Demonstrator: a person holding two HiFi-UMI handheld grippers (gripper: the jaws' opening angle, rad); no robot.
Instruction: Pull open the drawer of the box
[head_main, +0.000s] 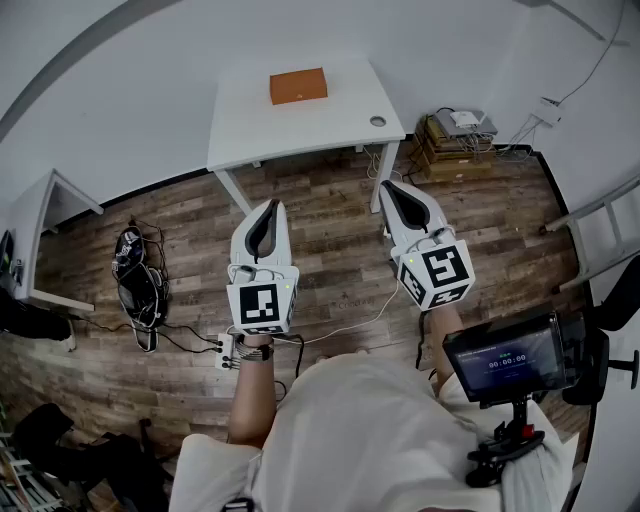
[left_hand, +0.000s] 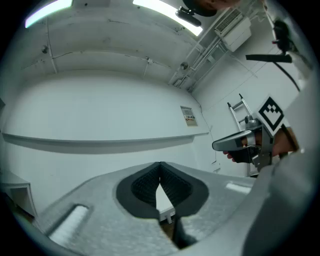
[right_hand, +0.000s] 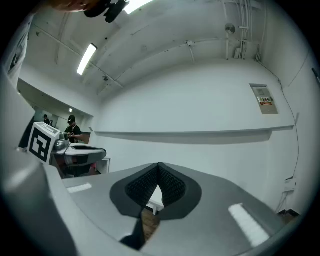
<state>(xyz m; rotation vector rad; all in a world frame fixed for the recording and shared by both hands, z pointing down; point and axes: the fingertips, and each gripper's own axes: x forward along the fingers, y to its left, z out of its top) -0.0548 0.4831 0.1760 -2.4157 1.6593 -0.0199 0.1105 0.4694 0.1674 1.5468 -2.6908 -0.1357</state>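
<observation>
Well apart from the box (head_main: 298, 86), left hand-held gripper (head_main: 268, 205) and right hand-held gripper (head_main: 393, 186) sit closed, empty

There is one table (head_main: 330, 125) and one box (head_main: 298, 86). There are two grippers: left gripper (head_main: 271, 205) and right gripper (head_main: 389, 187). Each carries one marker cube, two in all: left cube (head_main: 262, 305), right cube (head_main: 438, 273). There is also one screen (head_main: 505, 358), one ladder (head_main: 590, 205) and one power strip (head_main: 226, 352).

Orange box (head_main: 298, 86) (flat) on white table (head_main: 240, 130)
</observation>
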